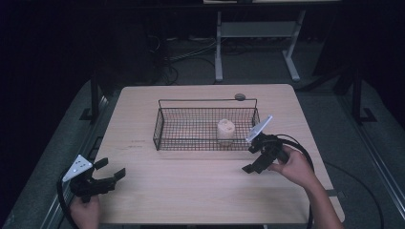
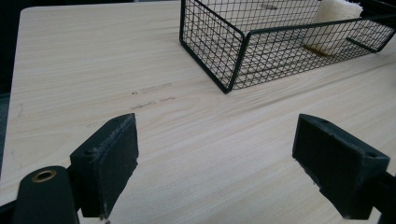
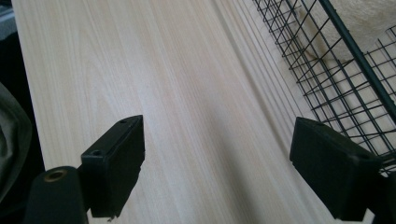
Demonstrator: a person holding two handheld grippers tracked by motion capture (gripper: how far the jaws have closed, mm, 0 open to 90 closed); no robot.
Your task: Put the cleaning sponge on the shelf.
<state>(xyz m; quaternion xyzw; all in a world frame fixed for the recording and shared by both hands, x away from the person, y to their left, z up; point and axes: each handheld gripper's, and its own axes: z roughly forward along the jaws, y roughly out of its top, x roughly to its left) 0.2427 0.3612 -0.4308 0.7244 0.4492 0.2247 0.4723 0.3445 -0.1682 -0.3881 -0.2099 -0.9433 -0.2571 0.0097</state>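
The wire basket (image 1: pixel 205 125) stands at the middle of the counter (image 1: pixel 191 191), toward its far half, and a pale, sponge-like roll (image 1: pixel 225 131) stands upright inside it, in the right part, close to the near wall. The right tongs (image 1: pixel 255 155) sit just beside the basket's near right corner, low over the counter, jaws apart and empty; in the right gripper view the basket mesh (image 3: pixel 345 79) runs along the right edge with the roll (image 3: pixel 369 18) behind it, and bare wood lies between the jaws. The left tongs (image 1: pixel 107 176) rest near the counter's near left corner, well apart from the basket, jaws likewise apart with nothing between them; the left gripper view looks across open wood to the basket's near left corner (image 2: pixel 229 86), the roll (image 2: pixel 334 21) seen through the wire at the far end. Assessment: the roll lies in the basket and neither tool holds anything, so the step in hand is judged to be either an approach to the roll or a stand-off beside it; which cannot be told. If a pickup follows, the right tongs are the better placed: they need to rise over the near rim, come down from above with the jaws wide, and close across the roll's sides without snagging the wire or the handle (image 1: pixel 207 100).
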